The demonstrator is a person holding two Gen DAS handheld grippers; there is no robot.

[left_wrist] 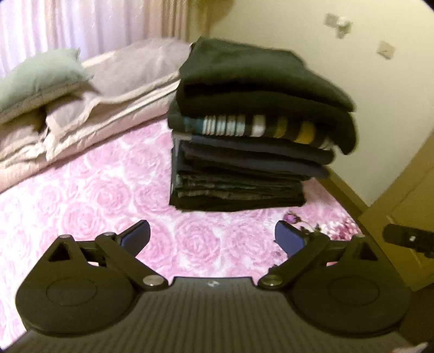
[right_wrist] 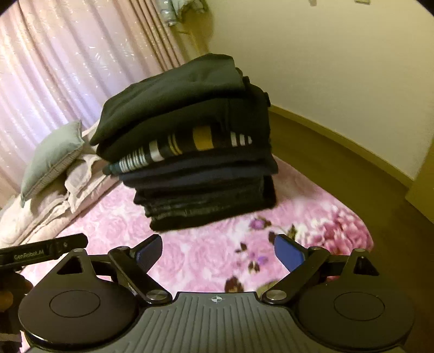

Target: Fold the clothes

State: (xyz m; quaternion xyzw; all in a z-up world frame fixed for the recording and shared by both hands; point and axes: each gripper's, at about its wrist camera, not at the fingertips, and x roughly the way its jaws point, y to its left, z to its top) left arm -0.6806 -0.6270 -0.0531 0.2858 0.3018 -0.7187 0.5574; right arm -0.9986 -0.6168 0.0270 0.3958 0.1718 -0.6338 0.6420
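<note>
A tall stack of folded dark clothes [left_wrist: 244, 130] stands on the pink rose-patterned blanket [left_wrist: 95, 195]. A striped garment [left_wrist: 257, 129] with white and yellow bands lies in its upper half, and a black garment [left_wrist: 252, 70] lies on top. My left gripper [left_wrist: 212, 239] hovers in front of the stack, open and empty, apart from the clothes. In the right wrist view the same stack [right_wrist: 195, 152] stands ahead. My right gripper [right_wrist: 217, 254] is open over the blanket [right_wrist: 203, 258] with nothing between its blue pads [right_wrist: 289, 252].
A folded beige quilt [left_wrist: 89, 119] with a green pillow [left_wrist: 38, 76] lies at the back left, before pink curtains [left_wrist: 81, 24]. The blanket's right edge meets brown floor [right_wrist: 339, 168] and a cream wall [right_wrist: 325, 68]. The other gripper's black body [right_wrist: 43, 254] shows at the left.
</note>
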